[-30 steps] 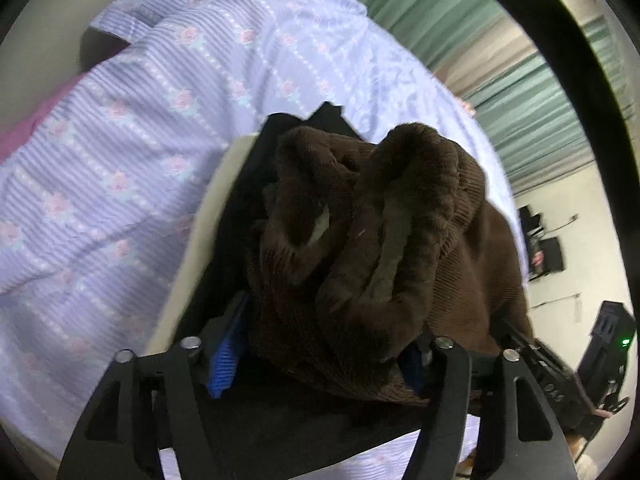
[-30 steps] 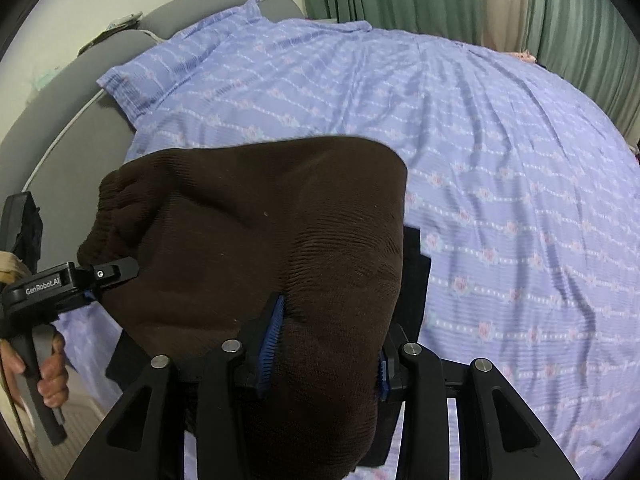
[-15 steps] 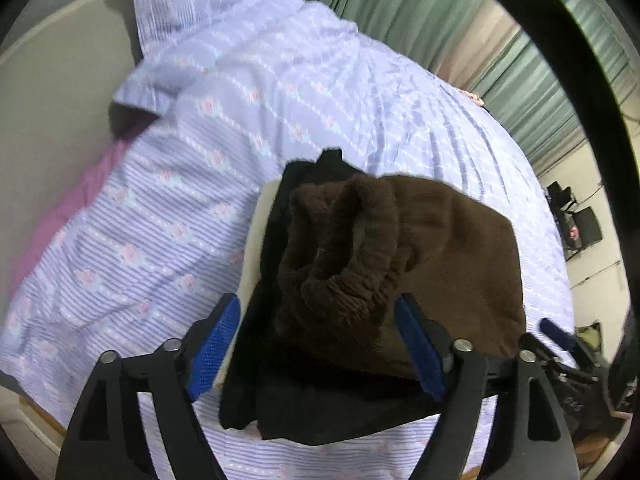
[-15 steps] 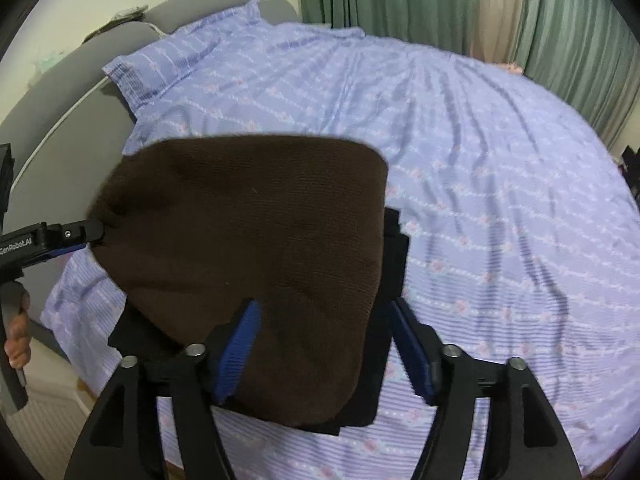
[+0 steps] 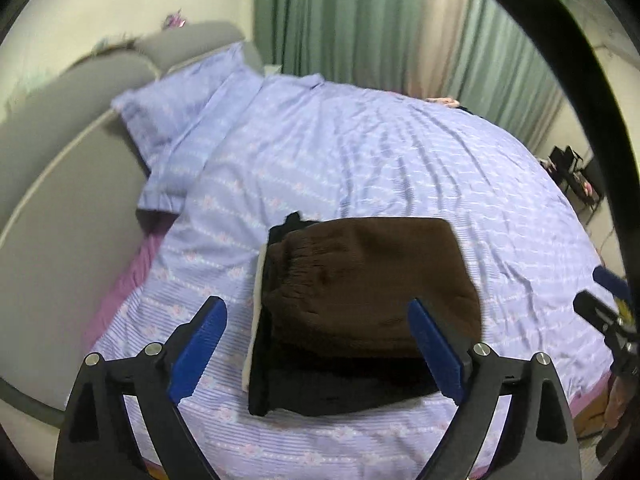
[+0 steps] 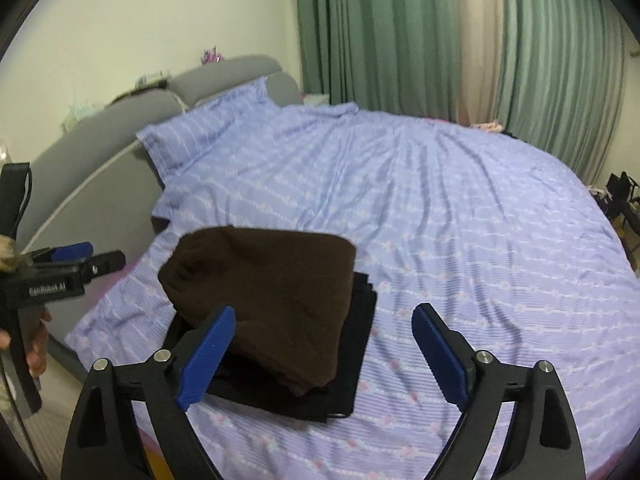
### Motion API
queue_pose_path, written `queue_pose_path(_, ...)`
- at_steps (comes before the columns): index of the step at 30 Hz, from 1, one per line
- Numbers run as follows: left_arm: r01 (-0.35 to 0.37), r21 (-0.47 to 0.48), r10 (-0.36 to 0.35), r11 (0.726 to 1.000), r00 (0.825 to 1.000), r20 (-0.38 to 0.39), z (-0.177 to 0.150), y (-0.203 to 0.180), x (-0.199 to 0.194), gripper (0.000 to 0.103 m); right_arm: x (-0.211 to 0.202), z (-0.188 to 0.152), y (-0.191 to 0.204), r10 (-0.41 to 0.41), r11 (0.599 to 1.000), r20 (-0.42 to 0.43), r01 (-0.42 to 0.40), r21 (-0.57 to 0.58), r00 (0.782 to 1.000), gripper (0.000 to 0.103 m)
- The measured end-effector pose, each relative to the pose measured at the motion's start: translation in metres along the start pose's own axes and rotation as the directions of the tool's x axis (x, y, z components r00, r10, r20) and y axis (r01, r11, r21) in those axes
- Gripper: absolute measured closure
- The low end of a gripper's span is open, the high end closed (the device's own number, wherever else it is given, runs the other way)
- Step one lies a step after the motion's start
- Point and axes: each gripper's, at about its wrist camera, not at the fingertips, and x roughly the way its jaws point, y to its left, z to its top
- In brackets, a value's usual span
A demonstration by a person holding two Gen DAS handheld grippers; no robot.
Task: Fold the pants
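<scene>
The brown pants (image 5: 372, 280) lie folded into a flat packet on top of a pile of folded black clothes (image 5: 340, 388) near the bed's front edge. They also show in the right wrist view (image 6: 276, 292), over the black pile (image 6: 352, 360). My left gripper (image 5: 316, 344) is open and empty, held above and in front of the pile. My right gripper (image 6: 324, 348) is open and empty, above the pile's right side. The left gripper also shows at the left of the right wrist view (image 6: 80, 260).
The bed has a lilac striped cover (image 5: 380, 168) with a pillow (image 5: 180, 112) at the grey headboard (image 5: 60, 128). Green curtains (image 6: 400, 32) hang behind. Dark equipment (image 5: 572, 168) stands at the far right. A cream cloth edge (image 5: 256, 312) shows beside the pile.
Both grippers opened, let go of the brown pants and pulled back up and away. The pants now rest flat on the black pile.
</scene>
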Motion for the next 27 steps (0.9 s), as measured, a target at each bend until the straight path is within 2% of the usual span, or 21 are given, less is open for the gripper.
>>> queue_pose_path(5, 0.049, 0.039, -0.051, 0.998, 0.997, 0.051, -0.009, -0.047, -0.039, 0.003, -0.052, -0.005, -0.024, -0.023, 0.998, 0.063, 0.019, 0.065, 0.998, 0.01)
queue_pose_path(11, 0.098, 0.037, -0.101, 0.994, 0.992, 0.08, -0.019, -0.103, -0.069, 0.003, -0.104, -0.015, -0.063, -0.066, 0.991, 0.114, 0.052, 0.12, 0.991, 0.009)
queue_pose_path(20, 0.085, 0.066, -0.095, 0.994, 0.981, 0.17, -0.045, -0.218, -0.115, 0.0, -0.172, -0.046, -0.146, -0.118, 0.984, 0.136, 0.098, 0.146, 0.984, 0.008)
queue_pose_path(27, 0.117, 0.064, -0.127, 0.991, 0.975, 0.184, -0.066, -0.302, -0.136, 0.0, -0.223, -0.074, -0.216, -0.122, 0.985, 0.157, 0.1, 0.144, 0.98, 0.008)
